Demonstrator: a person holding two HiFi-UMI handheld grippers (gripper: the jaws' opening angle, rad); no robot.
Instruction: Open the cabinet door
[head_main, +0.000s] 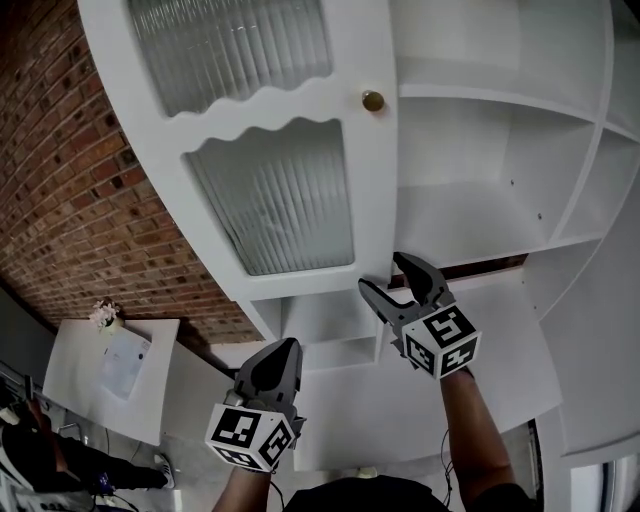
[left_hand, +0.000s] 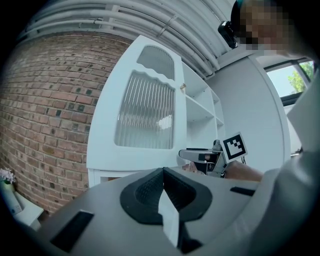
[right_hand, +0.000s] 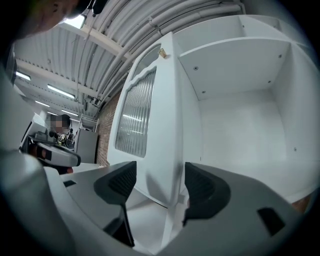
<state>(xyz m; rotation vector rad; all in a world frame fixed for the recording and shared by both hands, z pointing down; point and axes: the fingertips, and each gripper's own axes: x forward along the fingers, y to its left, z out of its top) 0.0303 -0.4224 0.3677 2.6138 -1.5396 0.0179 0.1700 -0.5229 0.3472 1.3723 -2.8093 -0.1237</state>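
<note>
The white cabinet door (head_main: 290, 108) with two ribbed glass panes and a brass knob (head_main: 372, 100) stands swung out from the cabinet. My right gripper (head_main: 383, 272) is open at the door's lower free corner. In the right gripper view its jaws (right_hand: 160, 167) straddle the door's edge (right_hand: 167, 100), and a gap shows on each side. My left gripper (head_main: 285, 346) is lower and to the left, shut on nothing, and faces the door's front (left_hand: 145, 150). In the left gripper view the pads meet (left_hand: 162, 172), and the right gripper (left_hand: 192, 154) shows beyond them.
Bare white shelves (head_main: 470, 200) fill the cabinet to the right of the door. A brick wall (head_main: 70, 180) runs on the left. A white side table (head_main: 100, 370) with a small flower vase (head_main: 103, 313) stands below it.
</note>
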